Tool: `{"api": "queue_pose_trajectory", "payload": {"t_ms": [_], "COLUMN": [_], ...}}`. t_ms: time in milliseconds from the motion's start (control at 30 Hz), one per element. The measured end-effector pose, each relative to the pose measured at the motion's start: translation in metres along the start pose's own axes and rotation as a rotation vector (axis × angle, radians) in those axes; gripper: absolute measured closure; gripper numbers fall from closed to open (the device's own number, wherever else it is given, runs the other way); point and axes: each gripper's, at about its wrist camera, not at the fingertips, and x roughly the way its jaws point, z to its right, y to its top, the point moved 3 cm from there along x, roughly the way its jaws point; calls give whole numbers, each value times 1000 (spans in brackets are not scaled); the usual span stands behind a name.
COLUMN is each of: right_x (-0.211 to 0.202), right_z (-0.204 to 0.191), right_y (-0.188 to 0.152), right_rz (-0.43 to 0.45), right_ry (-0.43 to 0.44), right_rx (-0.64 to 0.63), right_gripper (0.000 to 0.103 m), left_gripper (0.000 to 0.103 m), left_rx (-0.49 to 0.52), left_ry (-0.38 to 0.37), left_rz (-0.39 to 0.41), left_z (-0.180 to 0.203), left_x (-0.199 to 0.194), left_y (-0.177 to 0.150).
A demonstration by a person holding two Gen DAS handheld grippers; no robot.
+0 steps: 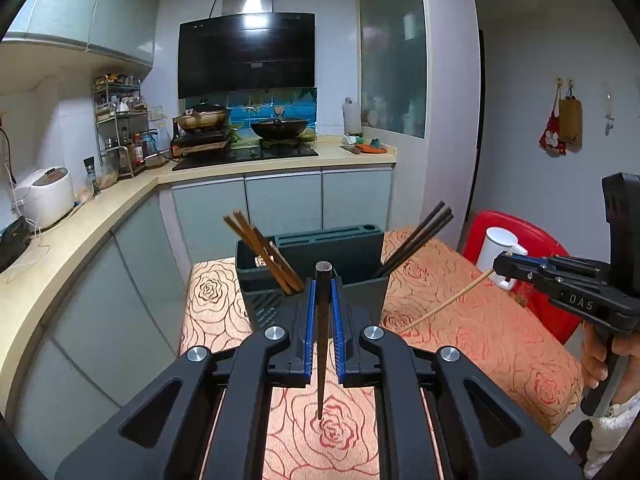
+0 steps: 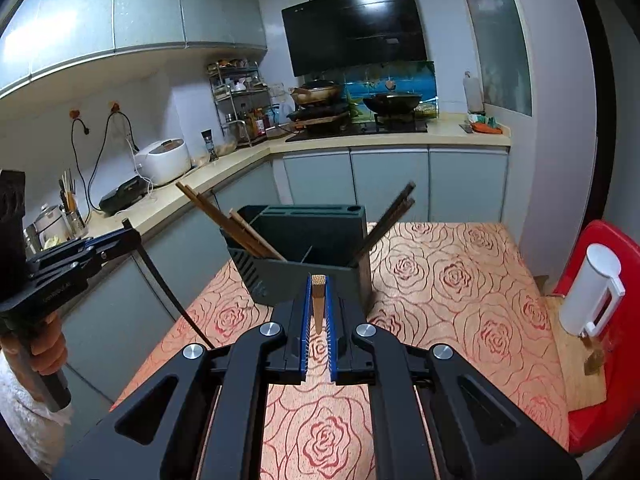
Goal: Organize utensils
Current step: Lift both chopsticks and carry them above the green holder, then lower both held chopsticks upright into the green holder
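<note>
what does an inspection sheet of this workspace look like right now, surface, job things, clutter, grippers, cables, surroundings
surface: table with rose-patterned cloth, bare around the holder
job's things: dark utensil holder; brown chopsticks lean out of its left compartment, black chopsticks out of its right; middle compartment looks empty
clutter: white jug on a red chair beside the table
grippers: left gripper shut on a dark chopstick; right gripper shut on a light chopstick
cables: black cords hang from wall plugs over the counter
surroundings: kitchen counter with rice cooker, stove with pans, range hood
</note>
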Motion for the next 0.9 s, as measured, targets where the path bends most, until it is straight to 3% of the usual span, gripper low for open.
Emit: {"api": "queue_pose_trajectory", "payload": {"t_ms": [233,900], "right_x": [-4,8], "right_z": [-2,5], "right_y": [26,77], "right_rz": [28,35], "right_ry": [0,-43], "right_rx": [-19,-21], "right_gripper": [96,96], "left_gripper": [96,96], "left_rx": [-12,-26], "left_ry": [-3,22], "left_rz": [19,168], "left_z": [-7,0], "left_x": [2,9], "left_y": [35,125]}}
